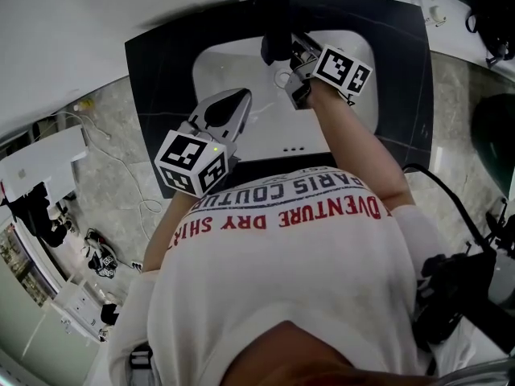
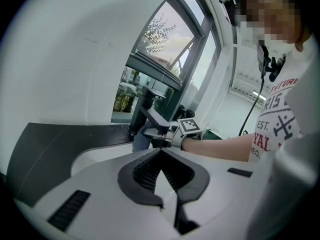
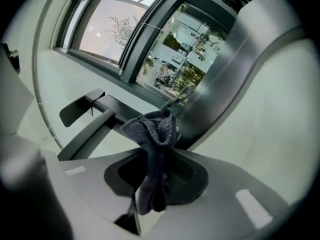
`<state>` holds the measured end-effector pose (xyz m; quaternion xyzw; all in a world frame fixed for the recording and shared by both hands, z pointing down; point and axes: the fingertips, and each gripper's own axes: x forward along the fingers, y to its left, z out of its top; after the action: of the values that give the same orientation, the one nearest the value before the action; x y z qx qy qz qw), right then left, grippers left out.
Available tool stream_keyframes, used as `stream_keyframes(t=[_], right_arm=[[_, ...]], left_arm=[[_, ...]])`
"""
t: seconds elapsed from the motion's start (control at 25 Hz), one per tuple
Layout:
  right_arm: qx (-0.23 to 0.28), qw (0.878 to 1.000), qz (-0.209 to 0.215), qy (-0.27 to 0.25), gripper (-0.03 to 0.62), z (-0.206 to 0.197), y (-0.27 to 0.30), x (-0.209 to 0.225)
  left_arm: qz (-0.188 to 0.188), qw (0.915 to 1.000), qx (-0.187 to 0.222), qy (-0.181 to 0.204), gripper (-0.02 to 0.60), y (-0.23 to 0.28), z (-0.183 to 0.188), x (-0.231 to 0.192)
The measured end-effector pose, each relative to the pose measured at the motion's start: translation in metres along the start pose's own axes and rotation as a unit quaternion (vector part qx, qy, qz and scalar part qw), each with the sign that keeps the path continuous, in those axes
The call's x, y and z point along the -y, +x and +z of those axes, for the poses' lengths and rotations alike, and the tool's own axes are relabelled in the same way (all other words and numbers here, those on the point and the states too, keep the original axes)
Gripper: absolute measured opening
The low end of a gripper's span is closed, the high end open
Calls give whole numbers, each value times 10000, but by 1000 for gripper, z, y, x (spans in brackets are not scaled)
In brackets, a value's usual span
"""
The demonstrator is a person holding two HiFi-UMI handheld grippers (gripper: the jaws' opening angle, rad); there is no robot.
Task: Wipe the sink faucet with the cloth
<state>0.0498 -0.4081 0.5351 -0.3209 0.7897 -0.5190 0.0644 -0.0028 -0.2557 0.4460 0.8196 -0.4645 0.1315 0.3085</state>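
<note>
— Where's the cloth?
— Pinched in the right tongs. They're clenched on its middle. In the right gripper view it runs as a narrow grey-blue strip from 6 o'clock up to 12. The bunched end pokes out past the tips at 12 and the loose tail hangs back at 6.
— And that's at the faucet?
— Close against it. In the head view the black faucet sits at 12 o'clock of the white sink. The right tongs are just beside its lower end, at about 4 o'clock from it. I can't make out whether the cloth actually touches the faucet.
— Which way does the faucet run?
— Its column stands upright at the back of the sink, on the dark desk. In the left gripper view a flat arm juts off it towards 4 o'clock, out over the sink, and the cloth is bunched just below that arm.
— The other hand?
— The left tongs hover over the sink's rim at 9 o'clock, apart from the faucet, with the nose aimed towards 1 o'clock. They're clenched tip to tip with nothing between them.
— Anything else?
— A window behind the faucet, with trees outside.
</note>
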Motion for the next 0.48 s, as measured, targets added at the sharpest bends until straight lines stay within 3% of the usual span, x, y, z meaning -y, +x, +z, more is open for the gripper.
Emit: stream_keyframes(t=[0.24,0.48], right_arm=[[134,9992,118,-365,77,-2,-24,-29],[-263,9866,268,-1586,77,-36,-104,-76]], left_arm=[[-207,9996,151,99,0,-13,2,2],[-320,9980,466,280,0,-28,12,28]])
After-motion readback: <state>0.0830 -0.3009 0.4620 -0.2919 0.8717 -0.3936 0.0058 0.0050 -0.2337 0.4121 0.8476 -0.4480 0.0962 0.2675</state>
